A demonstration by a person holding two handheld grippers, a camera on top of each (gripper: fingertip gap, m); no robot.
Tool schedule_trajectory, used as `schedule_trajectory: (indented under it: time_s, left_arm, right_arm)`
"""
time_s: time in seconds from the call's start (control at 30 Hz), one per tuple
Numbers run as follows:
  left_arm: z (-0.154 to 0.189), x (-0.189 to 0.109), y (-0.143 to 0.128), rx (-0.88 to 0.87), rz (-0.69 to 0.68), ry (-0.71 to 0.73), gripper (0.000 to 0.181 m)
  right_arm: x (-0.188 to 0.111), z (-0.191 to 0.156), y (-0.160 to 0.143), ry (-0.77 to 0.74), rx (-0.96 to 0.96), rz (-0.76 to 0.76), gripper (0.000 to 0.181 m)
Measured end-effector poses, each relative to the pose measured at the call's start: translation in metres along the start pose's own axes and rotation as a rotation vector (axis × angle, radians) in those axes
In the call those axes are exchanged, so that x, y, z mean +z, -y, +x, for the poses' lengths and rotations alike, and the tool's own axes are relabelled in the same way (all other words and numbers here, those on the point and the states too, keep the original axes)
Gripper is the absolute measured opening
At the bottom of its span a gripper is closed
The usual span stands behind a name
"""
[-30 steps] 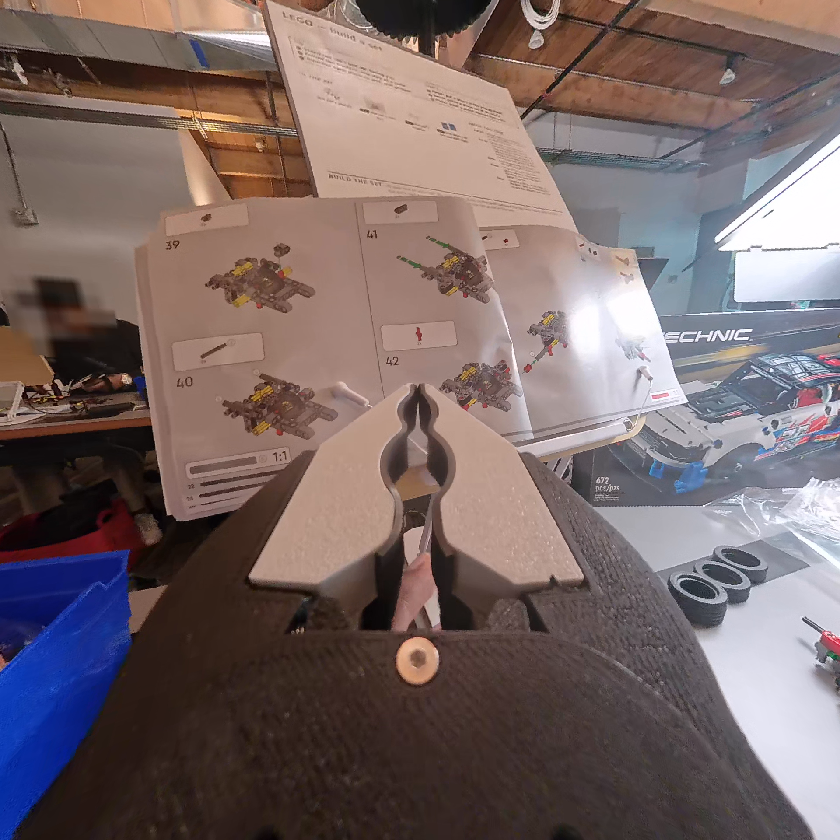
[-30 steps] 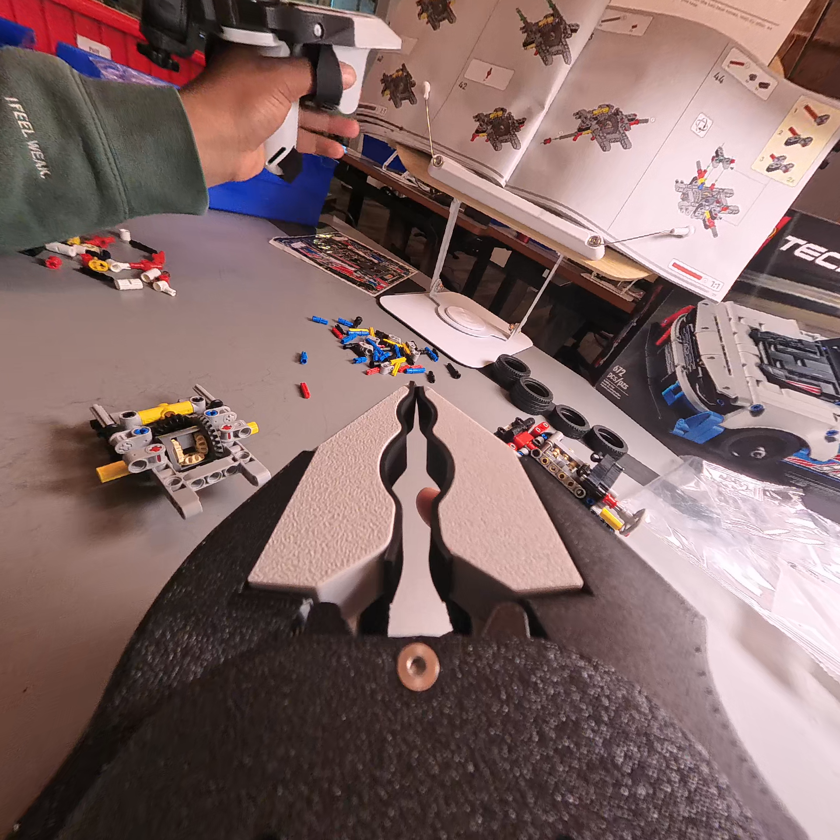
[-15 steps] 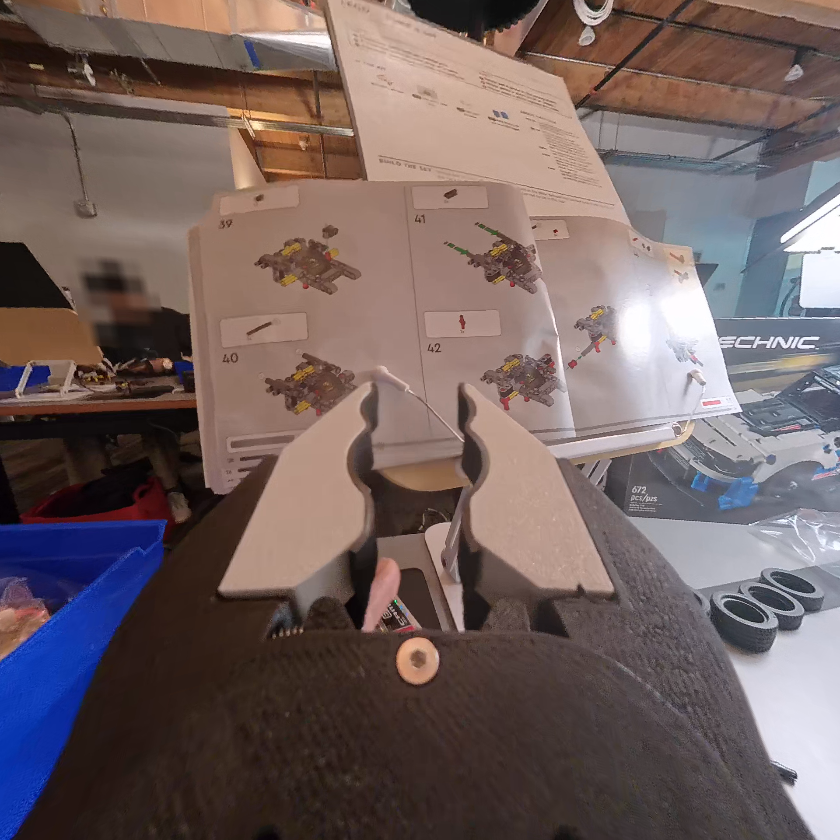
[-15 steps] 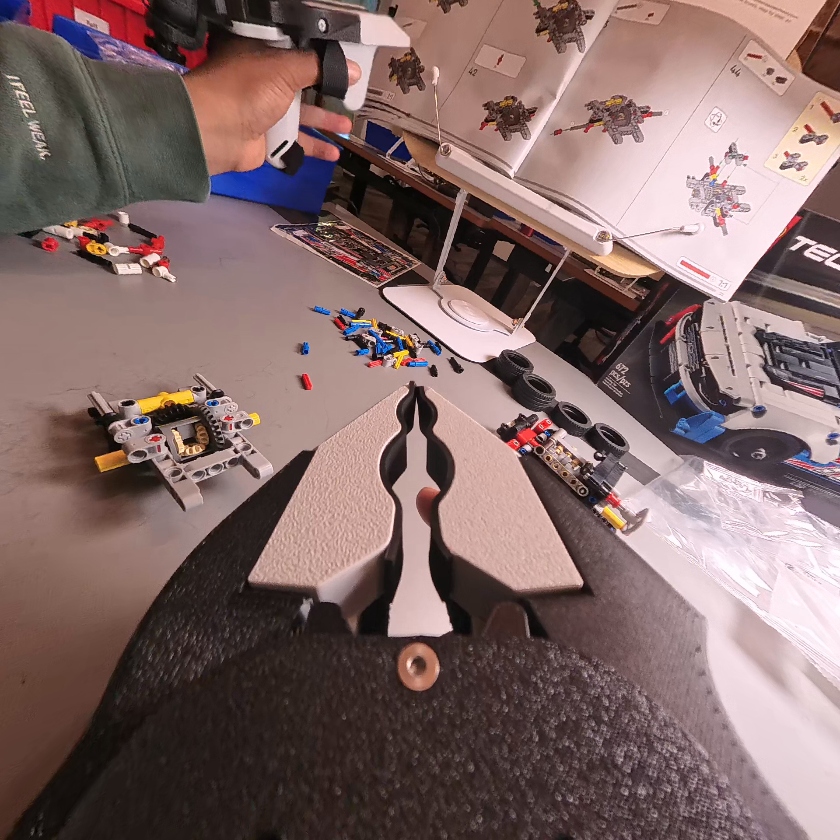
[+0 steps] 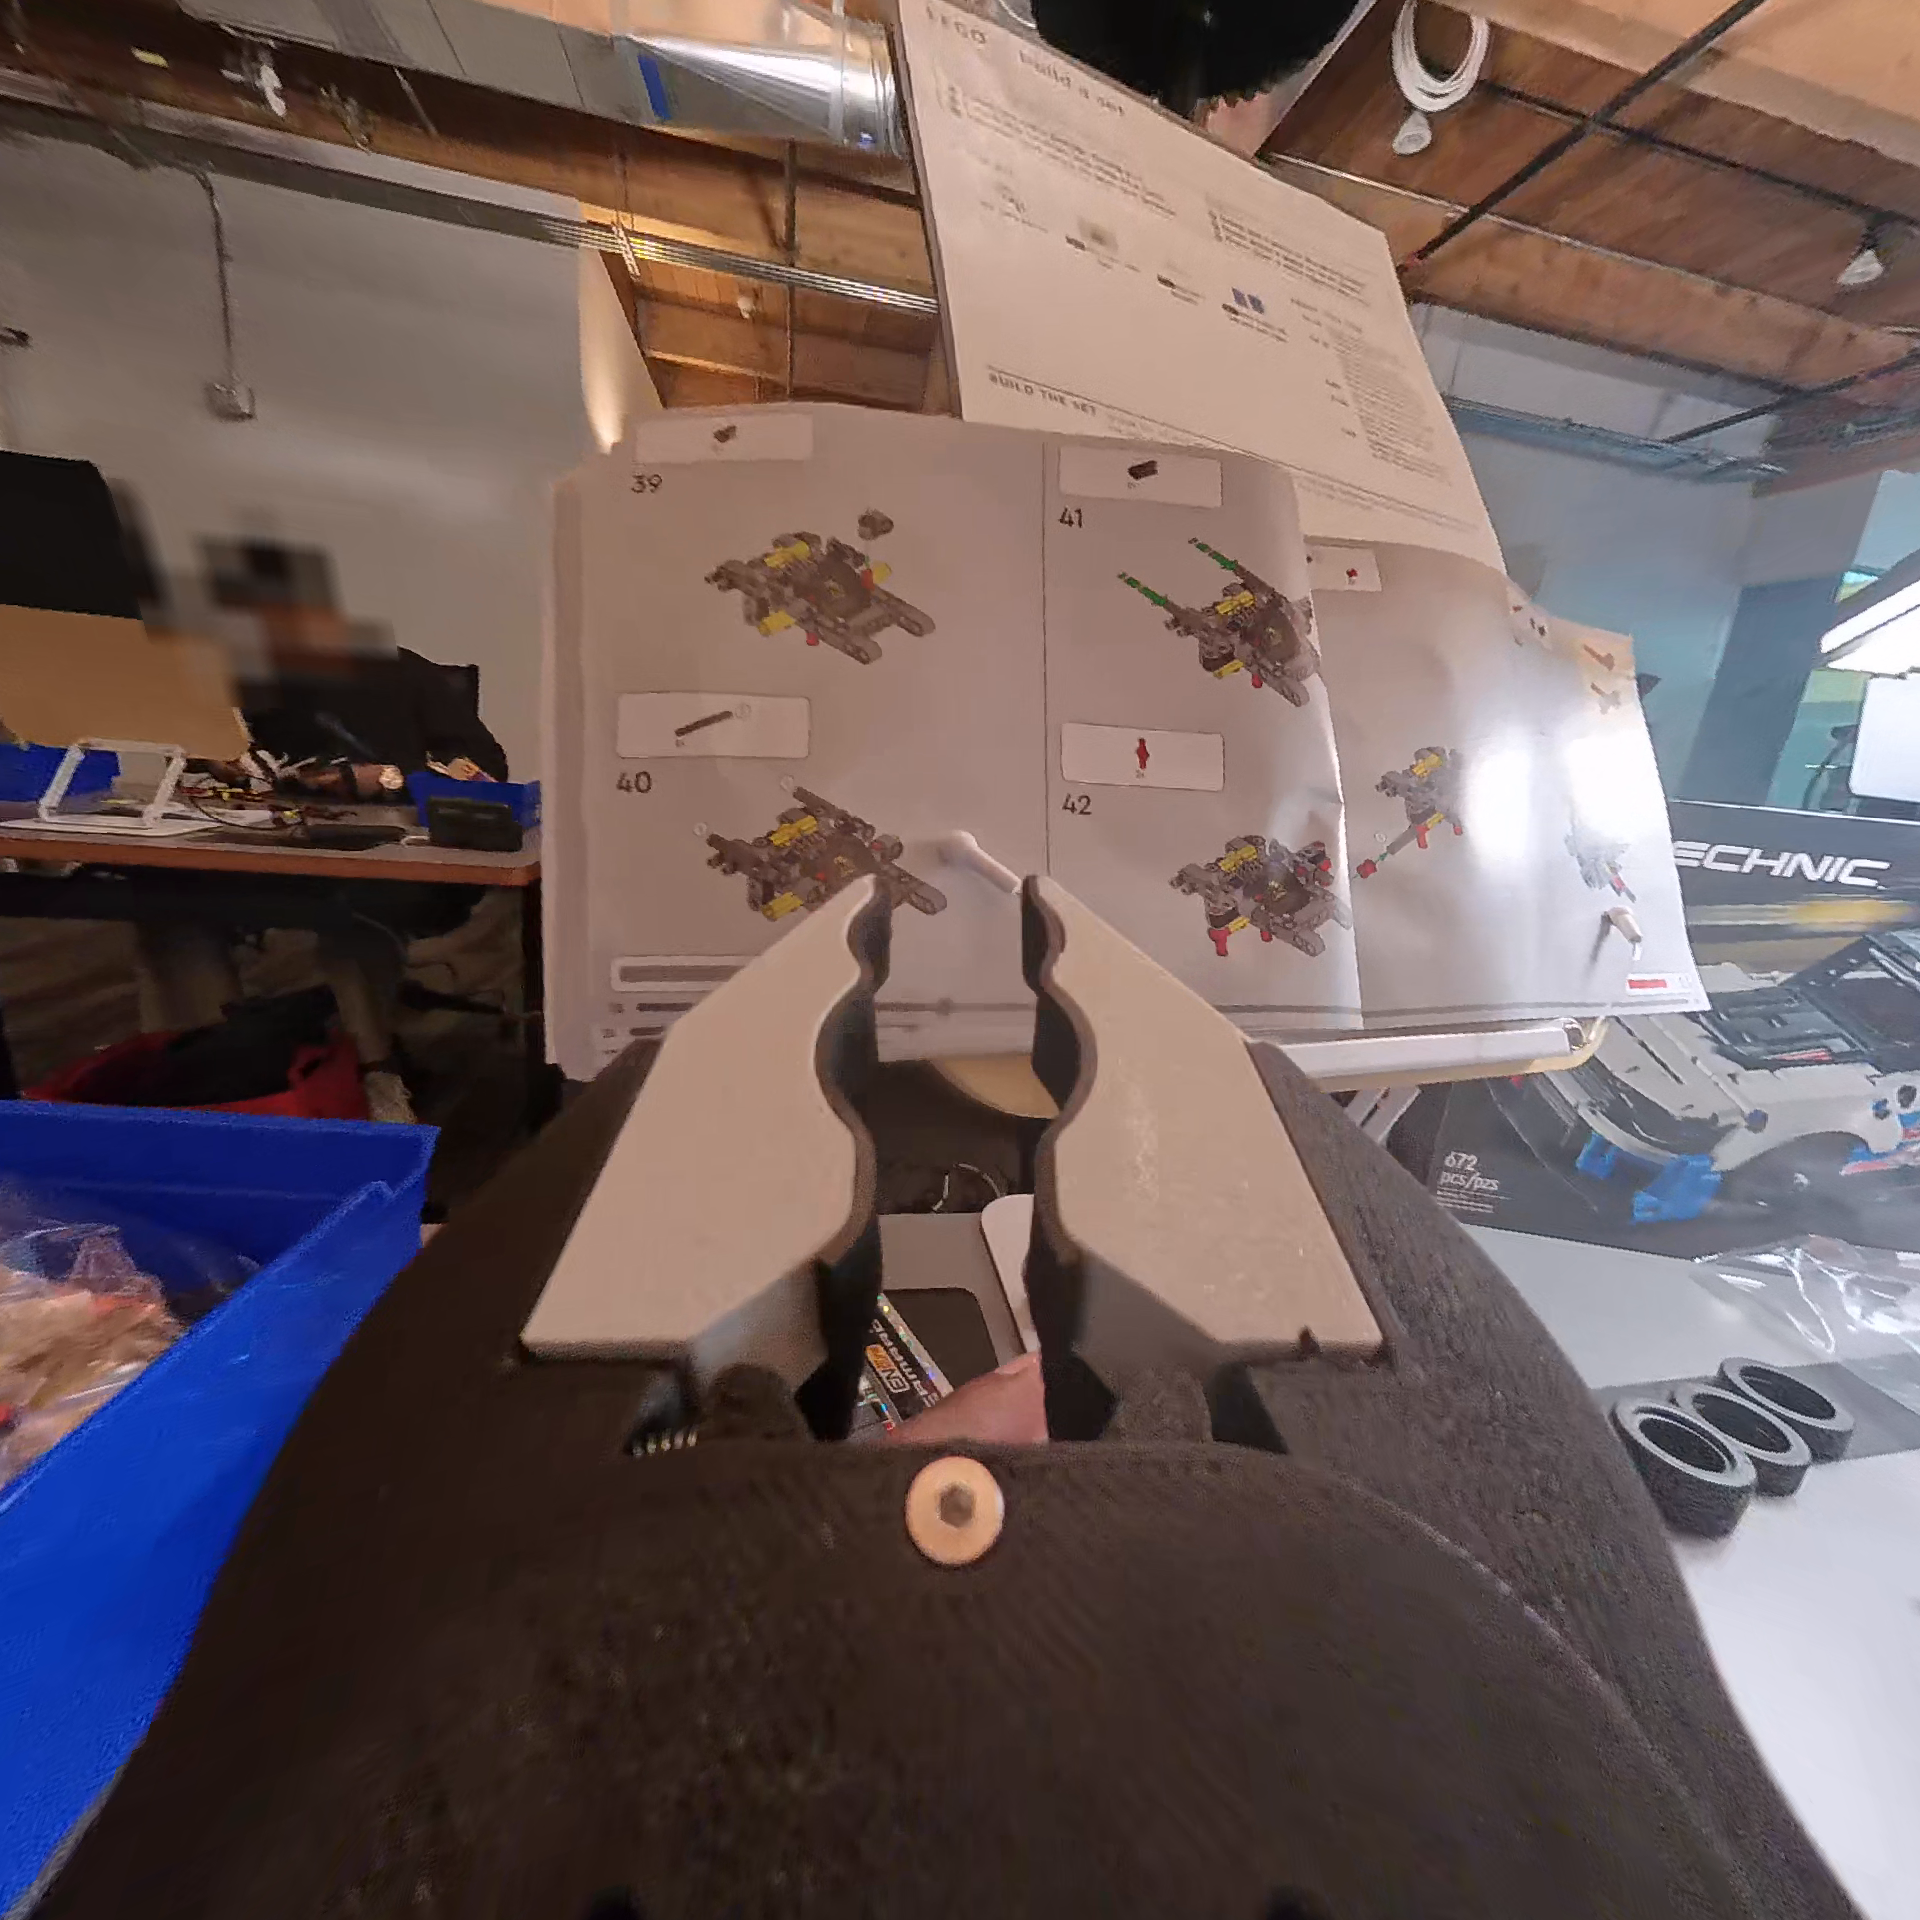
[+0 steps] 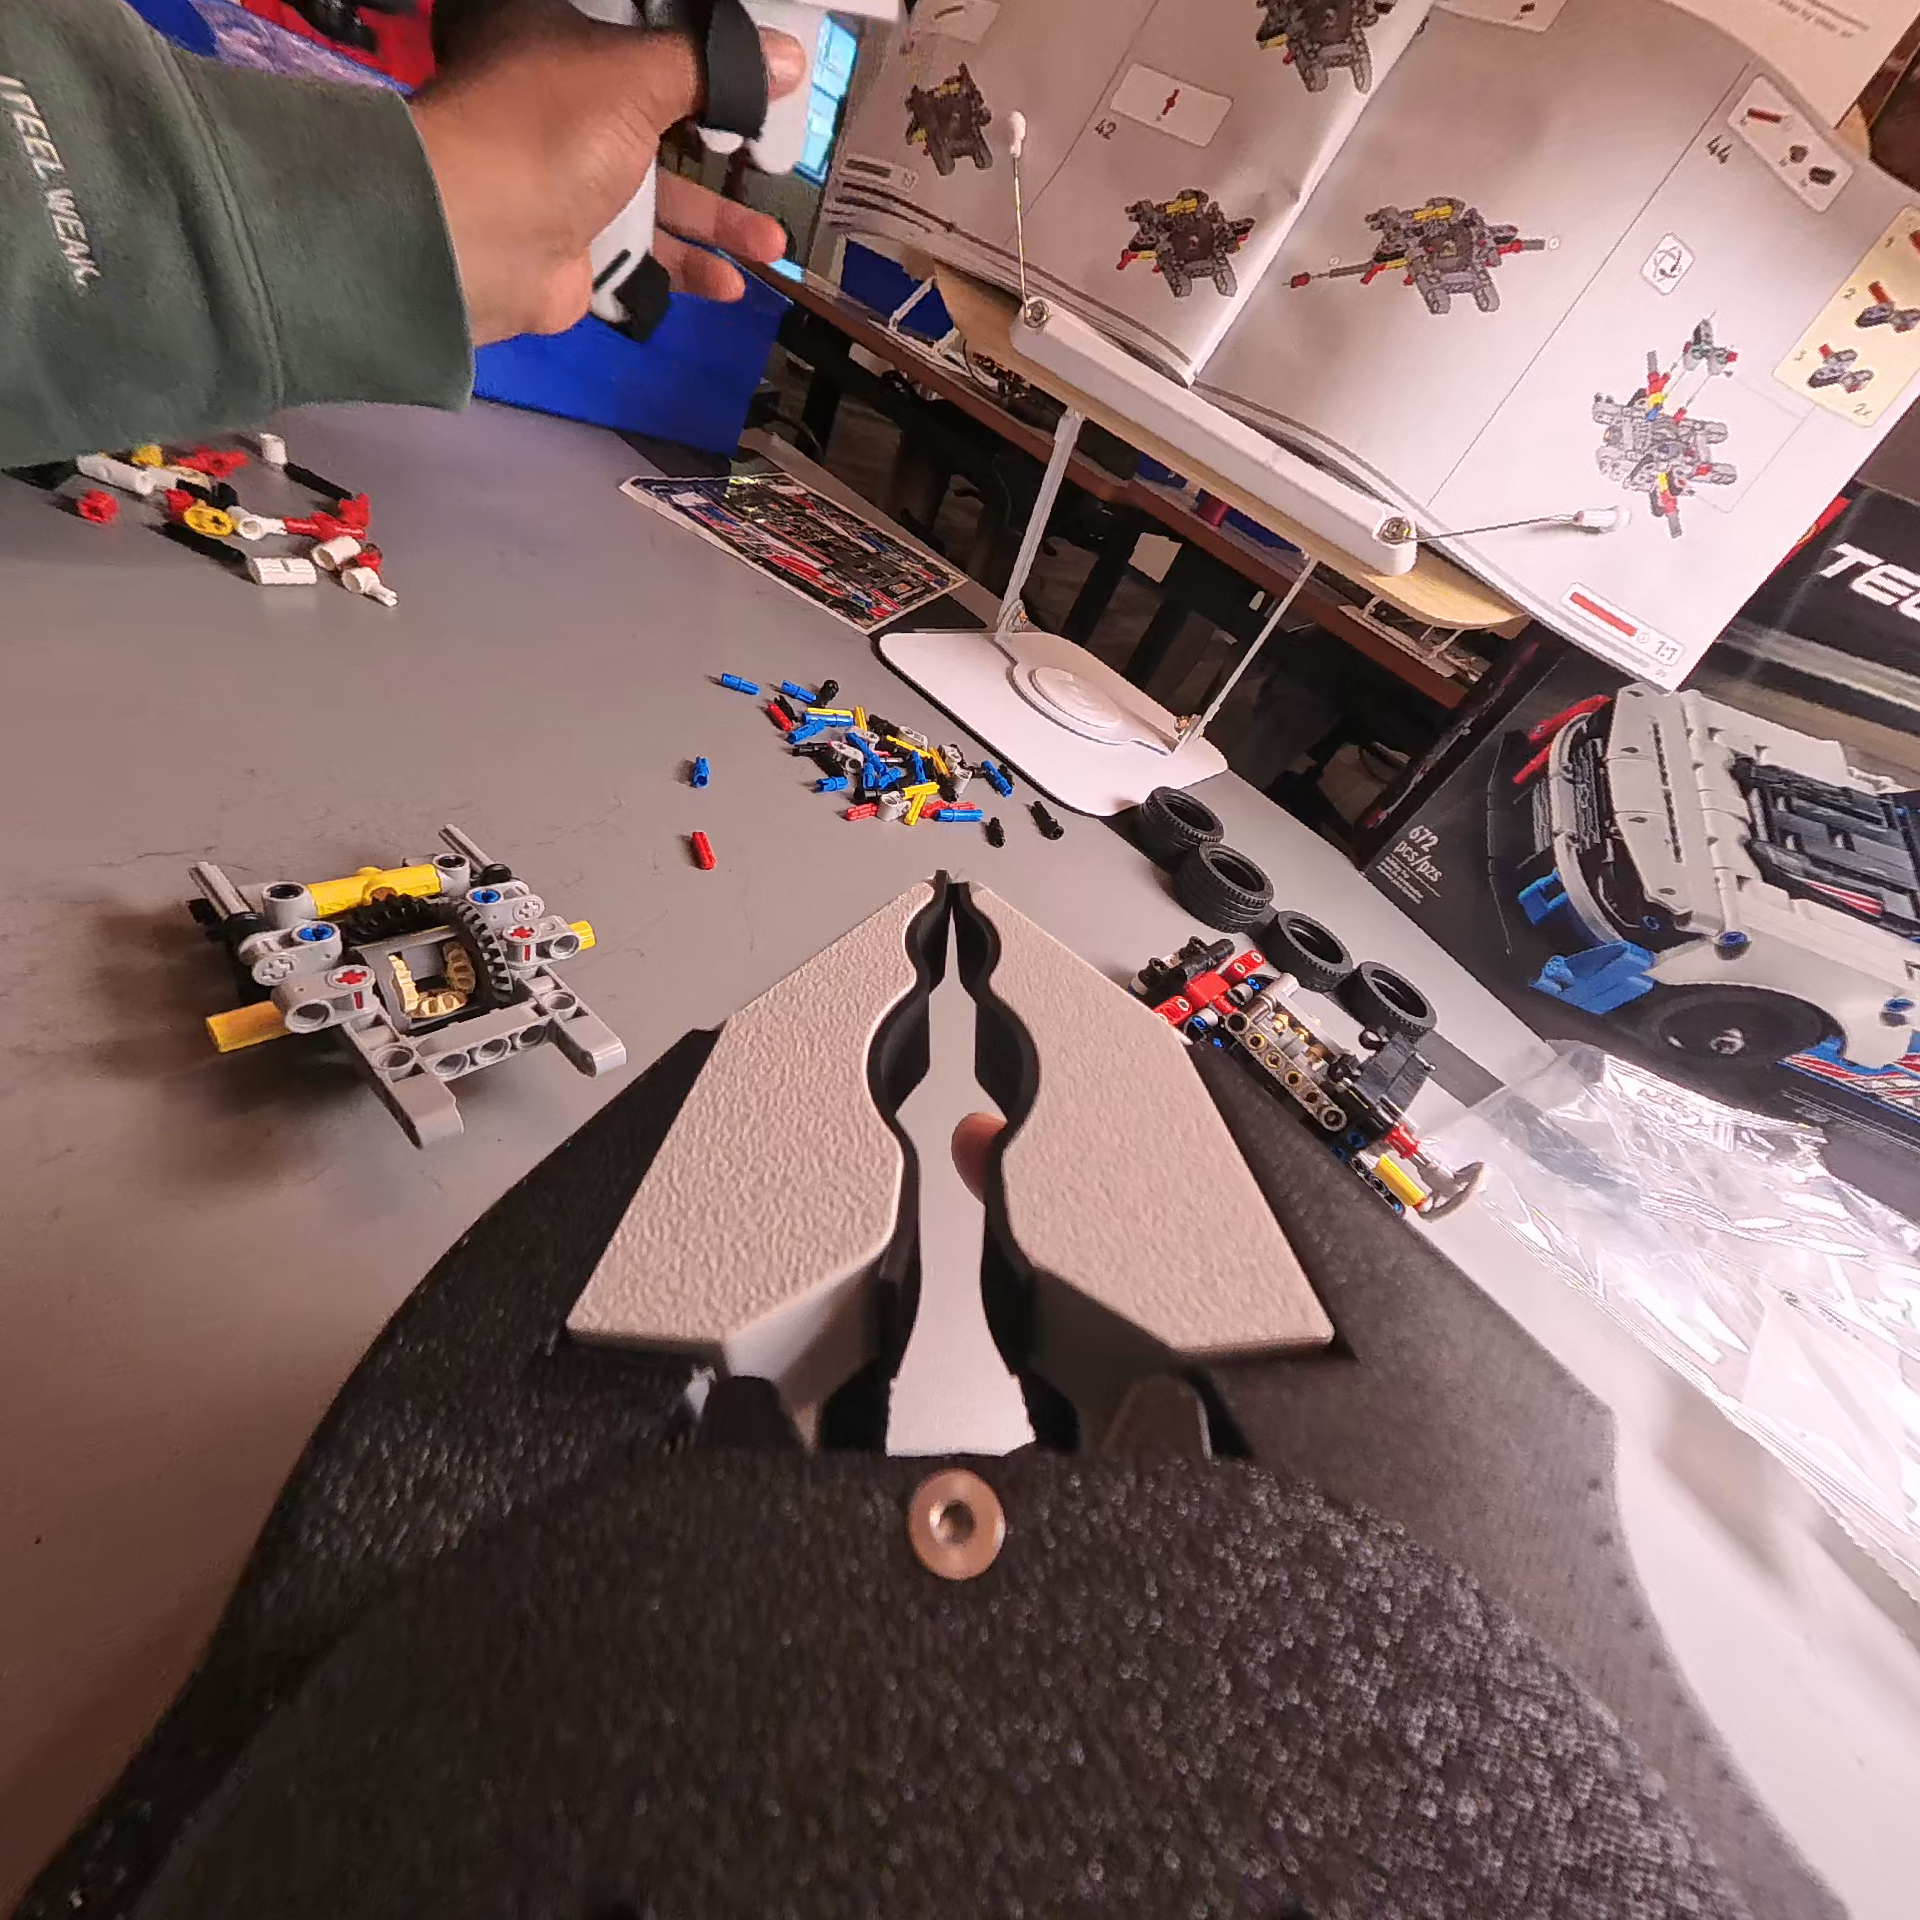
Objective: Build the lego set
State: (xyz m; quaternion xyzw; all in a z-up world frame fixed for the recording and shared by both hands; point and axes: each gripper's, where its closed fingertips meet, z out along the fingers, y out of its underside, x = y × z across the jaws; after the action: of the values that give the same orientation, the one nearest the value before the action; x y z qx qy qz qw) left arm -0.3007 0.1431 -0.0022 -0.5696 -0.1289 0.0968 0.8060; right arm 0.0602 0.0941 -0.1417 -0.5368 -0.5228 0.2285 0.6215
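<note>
Half-built model [image 6: 400, 977] lies on table [image 6: 520, 665], left-forward of right gripper [image 6: 951, 894], long axis crosswise. Right jaws closed, empty. Left gripper [image 5: 951, 904] raised toward booklet [image 5: 935, 707], parted, empty.

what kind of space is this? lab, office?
Probably a shared workshop or lab. Bare wood ceiling beams with a metal duct overhead, a grey worktable strewn with parts, blue parts bins, and another person working at a second bench.
</note>
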Motion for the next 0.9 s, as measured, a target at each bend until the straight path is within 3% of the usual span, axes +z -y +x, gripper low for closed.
schedule_trajectory:
  time_s: [0.1, 0.4, 0.57, 0.7, 0.9]
  left_arm:
    - [-0.001, 0.000, 0.003, 0.032, 0.002, 0.003, 0.000]
    - [0.024, 0.015, -0.003, 0.078, -0.035, -0.045, 0.000]
    - [0.049, 0.041, -0.004, 0.094, -0.073, -0.113, 0.001]
    - [0.063, 0.073, 0.016, 0.161, -0.089, -0.148, 0.008]
    - [0.056, 0.107, 0.050, 0.156, -0.102, -0.130, 0.006]
  right_arm:
    - [0.000, 0.000, 0.000, -0.001, -0.008, -0.003, 0.000]
    - [0.002, -0.001, -0.003, -0.007, -0.028, -0.016, 0.000]
    - [0.003, 0.001, -0.005, -0.013, -0.037, -0.024, 0.000]
    - [0.001, 0.002, -0.003, -0.005, -0.036, -0.010, 0.000]
    - [-0.003, 0.003, 0.002, 0.012, -0.022, 0.017, 0.000]
